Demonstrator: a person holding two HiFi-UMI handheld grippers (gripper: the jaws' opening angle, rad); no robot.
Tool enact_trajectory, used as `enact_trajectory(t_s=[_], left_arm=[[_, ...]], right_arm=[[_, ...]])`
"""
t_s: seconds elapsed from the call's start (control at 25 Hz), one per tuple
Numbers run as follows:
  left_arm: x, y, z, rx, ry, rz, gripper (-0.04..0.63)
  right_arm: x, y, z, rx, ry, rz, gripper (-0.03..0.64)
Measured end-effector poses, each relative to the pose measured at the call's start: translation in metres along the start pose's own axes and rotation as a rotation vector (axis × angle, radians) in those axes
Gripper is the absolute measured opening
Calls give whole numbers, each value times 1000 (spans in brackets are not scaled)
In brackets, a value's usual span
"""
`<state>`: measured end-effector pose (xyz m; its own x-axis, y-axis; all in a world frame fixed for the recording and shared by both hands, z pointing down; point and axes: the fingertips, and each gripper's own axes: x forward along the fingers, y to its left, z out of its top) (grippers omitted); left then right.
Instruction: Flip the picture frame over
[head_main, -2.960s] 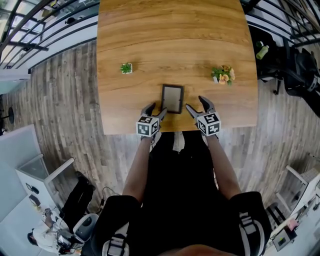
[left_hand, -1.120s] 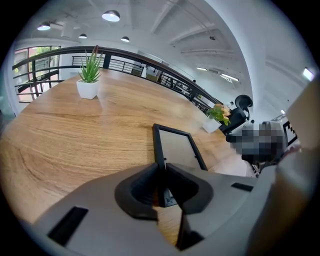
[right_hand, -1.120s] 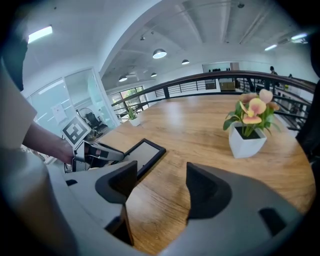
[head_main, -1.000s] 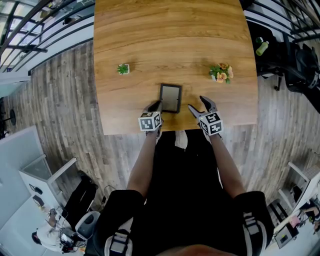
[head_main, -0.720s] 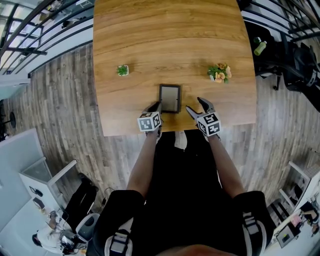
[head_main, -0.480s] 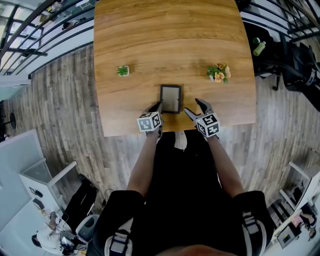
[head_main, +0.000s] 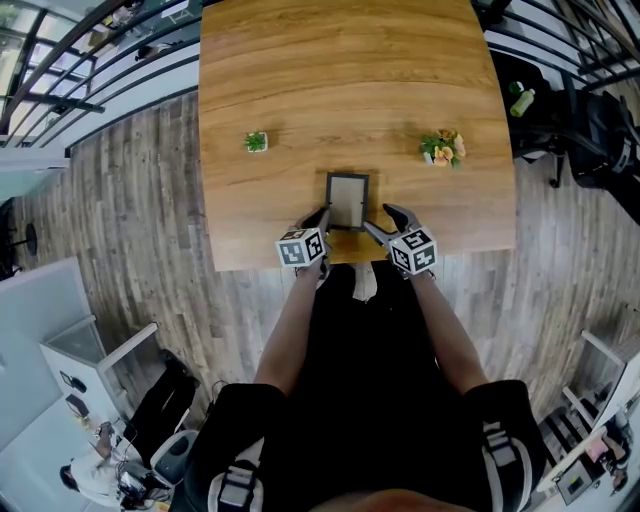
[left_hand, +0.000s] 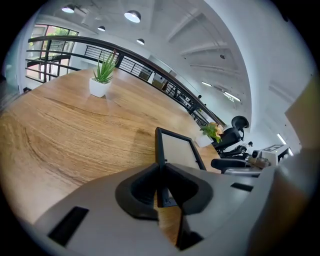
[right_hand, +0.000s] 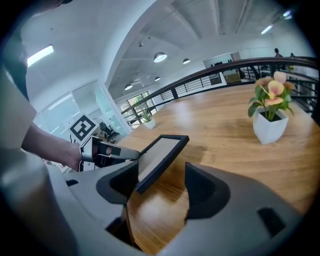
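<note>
Grey, with a square-marker cube on its back, the left gripper (head_main: 322, 213) reaches forward from the person's outstretched left forearm. It slopes down to the near left corner of the dark-rimmed rectangular picture frame (head_main: 347, 200) with a pale panel. Its jaws are pinched together on the frame's left rim.

The right gripper (head_main: 377, 217) slopes down the same way from the other forearm and sits at the frame's near right corner. Its jaws stand wide and have just been closing a little. That corner lies between them, close by one jaw and clear of the other, and is not squeezed.

The picture frame hangs tilted, its left side lifted, over the near part of the light brown wooden table (head_main: 350, 80). Whether its right edge touches the wood cannot be told.

Counted, there are two grippers, one frame, one table and two potted plants. Beyond the frame and well off to its left stands a small white pot holding a spiky green plant (head_main: 256, 142). Beyond the frame and well off to its right stands a white pot holding pink and orange flowers (head_main: 443, 148). Both pots are upright.
</note>
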<state>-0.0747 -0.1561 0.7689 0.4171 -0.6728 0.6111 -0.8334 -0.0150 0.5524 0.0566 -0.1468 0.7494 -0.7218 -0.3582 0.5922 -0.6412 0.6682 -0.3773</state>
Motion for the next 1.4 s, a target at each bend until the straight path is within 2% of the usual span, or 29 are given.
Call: enact_trajectory(t_s=[0.08,0.48,0.68,0.84,1.0,1.2,1.4], left_arm=[[-5,0,2,9,-5,1,61],[-33,-5,18,46,-54,-18,61],[-45,-5,21,67,-76,-30,61],[-57,-9,24,89,-92,-46,61],[-66,-10,28,102,-104,-56,61],[-76,-7,30,109,-119,-68,61],[-80,-4,32,105,-129,-79,61]], right_arm=[[2,6,-1,-11,0,3,301],[8,27,5,71,-49,24,295],[13,43,12,171,-117,86,275],[14,57,15,179,-134,117,271],[14,68,16,211,-148,150,228],[13,76,20,309,-188,191,185],[13,79,21,345,-198,195,148]])
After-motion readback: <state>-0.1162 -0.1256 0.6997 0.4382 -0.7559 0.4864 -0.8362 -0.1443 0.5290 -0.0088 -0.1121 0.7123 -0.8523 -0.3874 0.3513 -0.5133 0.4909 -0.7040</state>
